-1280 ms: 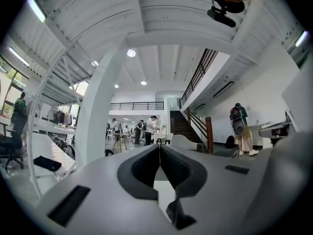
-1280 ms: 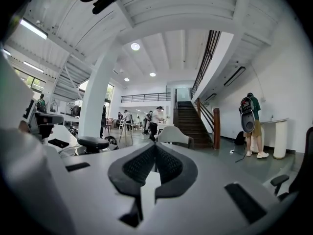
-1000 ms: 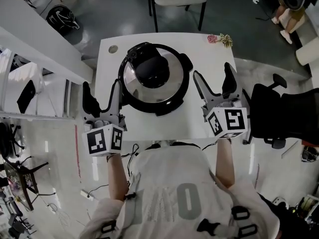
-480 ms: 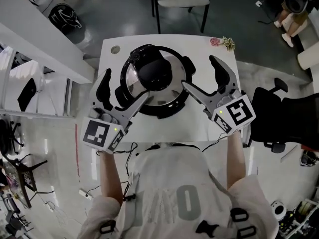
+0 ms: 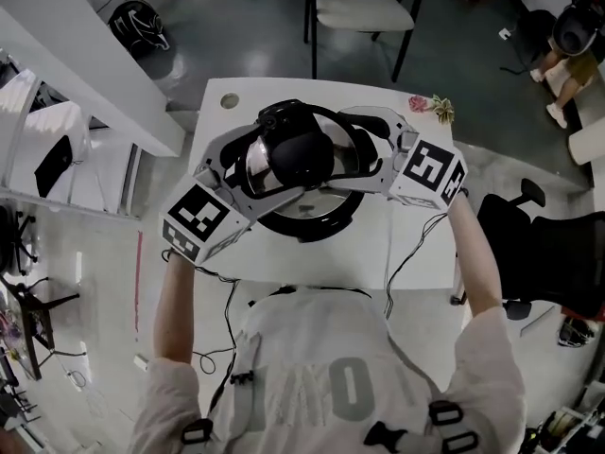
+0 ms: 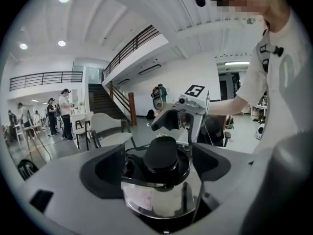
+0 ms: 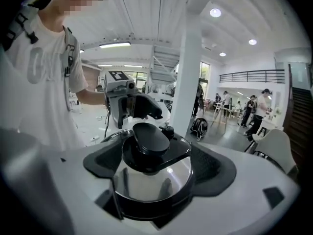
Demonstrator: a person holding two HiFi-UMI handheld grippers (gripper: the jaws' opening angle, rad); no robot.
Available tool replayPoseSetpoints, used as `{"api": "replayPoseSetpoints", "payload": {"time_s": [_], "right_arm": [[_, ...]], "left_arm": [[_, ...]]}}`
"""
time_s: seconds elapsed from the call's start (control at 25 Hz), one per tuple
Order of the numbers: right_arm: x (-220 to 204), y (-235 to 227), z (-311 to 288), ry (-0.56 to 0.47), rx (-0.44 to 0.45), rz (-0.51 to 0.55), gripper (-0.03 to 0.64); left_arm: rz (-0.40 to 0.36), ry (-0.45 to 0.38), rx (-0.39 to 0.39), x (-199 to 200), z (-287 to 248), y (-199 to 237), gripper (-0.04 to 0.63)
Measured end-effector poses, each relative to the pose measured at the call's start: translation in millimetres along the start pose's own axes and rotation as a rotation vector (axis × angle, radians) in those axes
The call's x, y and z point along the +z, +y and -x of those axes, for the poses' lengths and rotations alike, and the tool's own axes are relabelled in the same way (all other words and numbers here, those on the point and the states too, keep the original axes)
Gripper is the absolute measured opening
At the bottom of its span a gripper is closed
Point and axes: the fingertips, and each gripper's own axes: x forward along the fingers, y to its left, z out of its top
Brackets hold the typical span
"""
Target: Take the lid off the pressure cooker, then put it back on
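Pressure cooker: the pressure cooker [image 5: 317,218] stood on the white surface [image 5: 284,253], about mid-width and nearer the far edge.
Lid: the lid [image 5: 257,170], a shiny dome, sat on the cooker, with its black handle [image 5: 301,149] on top at the middle.
Left tool: the left tool [image 6: 156,169] pointed at the lid from the person's left. Its jaws were spread wide with the lid between them, and they had just been closing a little. Each dark pad stood just beside the dome's flank (whether either one pressed on it could not be told).
Right tool: the right tool [image 7: 157,166] pointed in from the opposite side, facing the left one across the lid. Its jaws had just been opening and stood spread wide, with the lid and handle between them. The pads were close beside the dome, and contact was unclear.
Marker cubes: the left cube [image 5: 198,220] hung over the near-left part of the surface, and the right cube [image 5: 430,170] hung at its right edge.
Arms: the left forearm [image 5: 175,301] and right forearm [image 5: 477,253] reached forward from a pale shirt [image 5: 331,367].
Around: a chair [image 5: 364,8] stood beyond the far edge. A small pink flower [image 5: 430,105] lay at the surface's far right corner. A black office chair [image 5: 548,249] stood off to the right.
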Motion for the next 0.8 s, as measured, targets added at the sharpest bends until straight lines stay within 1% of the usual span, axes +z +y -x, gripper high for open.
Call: {"api": "replayPoseSetpoints", "payload": {"time_s": [0.08, 0.12, 0.2, 0.28, 0.36, 0.4, 0.48, 0.52, 0.64, 0.8], "right_arm": [[0.6, -0.3, -8.9, 0.017, 0.048, 0.015, 0.451], [1.9, -0.3, -13.1, 0.023, 0.069, 0.027, 0.449], [3.7, -0.5, -21.0, 0.031, 0.104, 0.055, 0.421], [7.1, 0.0, -28.8, 0.025, 0.139, 0.066, 0.322], [8.4, 2.4, -36.4, 0.030, 0.190, 0.060, 0.321], [7.3, 3.7, -39.6, 0.038, 0.218, 0.059, 0.320], [5.5, 6.1, -43.3, 0.044, 0.273, 0.052, 0.305], [5.3, 6.9, -43.6, 0.041, 0.297, 0.047, 0.295], [6.3, 8.4, -43.7, 0.027, 0.330, 0.038, 0.293], [5.3, 8.7, -43.8, 0.022, 0.336, 0.033, 0.291]], "left_arm": [[-0.029, 0.008, 0.004, -2.1, -0.4, 3.2, 0.387], [-0.037, 0.006, 0.006, -2.5, -0.8, 4.5, 0.369], [-0.005, 0.007, -0.006, -5.4, -2.9, 5.5, 0.353], [0.055, 0.015, -0.032, -8.4, -5.9, 5.0, 0.347], [0.092, 0.026, -0.055, -10.4, -7.6, 4.8, 0.346], [0.099, 0.033, -0.063, -11.7, -8.2, 5.2, 0.333], [0.103, 0.044, -0.079, -14.1, -9.9, 5.8, 0.271], [0.106, 0.045, -0.090, -14.6, -10.7, 5.7, 0.252], [0.111, 0.042, -0.114, -14.6, -10.6, 5.3, 0.252], [0.111, 0.042, -0.142, -15.7, -11.6, 4.5, 0.252]]}}
